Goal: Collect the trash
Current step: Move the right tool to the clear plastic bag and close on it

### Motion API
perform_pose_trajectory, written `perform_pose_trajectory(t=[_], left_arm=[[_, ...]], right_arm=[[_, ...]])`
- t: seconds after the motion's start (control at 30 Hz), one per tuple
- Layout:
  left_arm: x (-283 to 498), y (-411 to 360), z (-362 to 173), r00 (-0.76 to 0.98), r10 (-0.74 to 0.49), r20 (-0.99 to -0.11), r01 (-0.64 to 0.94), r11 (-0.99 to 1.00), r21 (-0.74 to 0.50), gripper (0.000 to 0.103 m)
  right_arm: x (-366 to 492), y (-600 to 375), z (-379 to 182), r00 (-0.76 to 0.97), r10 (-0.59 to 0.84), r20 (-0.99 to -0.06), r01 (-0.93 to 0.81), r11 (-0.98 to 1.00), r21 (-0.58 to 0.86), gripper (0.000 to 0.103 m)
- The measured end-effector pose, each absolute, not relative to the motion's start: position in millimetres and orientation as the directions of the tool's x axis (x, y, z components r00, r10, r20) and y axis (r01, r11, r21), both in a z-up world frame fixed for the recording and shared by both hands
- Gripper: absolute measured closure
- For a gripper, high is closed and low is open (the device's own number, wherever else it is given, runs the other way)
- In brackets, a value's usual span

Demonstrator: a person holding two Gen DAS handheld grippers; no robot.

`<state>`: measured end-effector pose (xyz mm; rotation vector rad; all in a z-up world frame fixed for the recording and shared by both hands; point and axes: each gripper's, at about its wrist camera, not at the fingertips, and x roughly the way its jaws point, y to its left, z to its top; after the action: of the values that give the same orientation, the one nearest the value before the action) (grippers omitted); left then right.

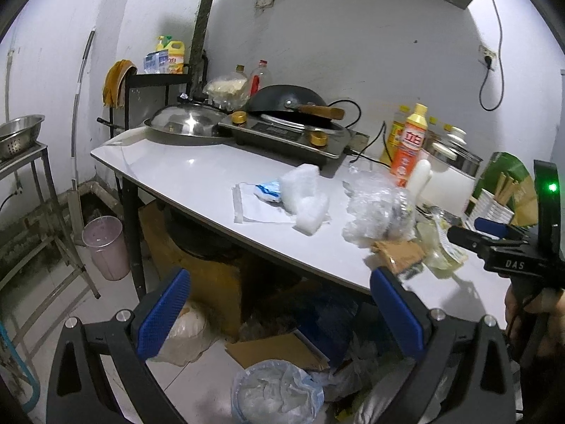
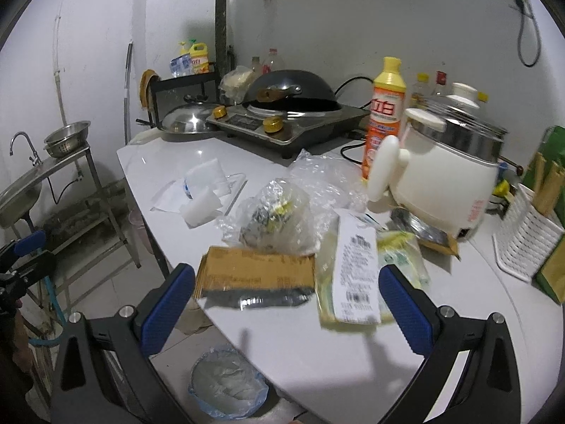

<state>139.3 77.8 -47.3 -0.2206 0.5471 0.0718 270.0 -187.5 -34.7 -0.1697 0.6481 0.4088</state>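
Note:
Trash lies on the white table [image 2: 317,353]: a brown foil packet [image 2: 254,275], a yellowish bag with a receipt [image 2: 356,275], a crumpled clear plastic bag [image 2: 279,215] and white foam pieces [image 2: 204,190]. My right gripper [image 2: 286,304] is open just above the front edge, with the brown packet ahead of its left finger. My left gripper [image 1: 279,314] is open and holds nothing. It hangs off the table's edge above a plastic-lined bin [image 1: 277,392]. In the left wrist view the foam pieces [image 1: 307,194], clear bag [image 1: 378,208], brown packet [image 1: 399,251] and right gripper [image 1: 494,236] also show.
At the back stand a cooktop with a wok [image 2: 293,88], a steel lid [image 2: 190,118], an orange detergent bottle [image 2: 385,113] and a white rice cooker [image 2: 448,176]. A white basket [image 2: 526,236] sits at the right. Cardboard [image 1: 212,282] fills the space under the table, with a pink bucket [image 1: 106,247] and a sink stand [image 2: 46,176] to the left.

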Motion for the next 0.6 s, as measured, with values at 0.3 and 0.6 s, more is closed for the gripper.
perform_pose_trajectory(t=[0.3, 0.6], left_arm=[[173.6, 112.1, -63.3, 0.847, 0.032, -0.531, -0.165, 0.965, -0.205, 0.002], [195.6, 141.5, -77.9, 0.839, 0.047, -0.542, -0.193, 0.957, -0.217, 0.002]], right_arm=[[326.3, -150.3, -47.5, 0.701, 0.312, -0.641, -0.451, 0.890, -0.061, 0.000], [365.6, -119.8, -62.9, 0.676, 0.304, -0.671, -0.474, 0.877, -0.080, 0.001]])
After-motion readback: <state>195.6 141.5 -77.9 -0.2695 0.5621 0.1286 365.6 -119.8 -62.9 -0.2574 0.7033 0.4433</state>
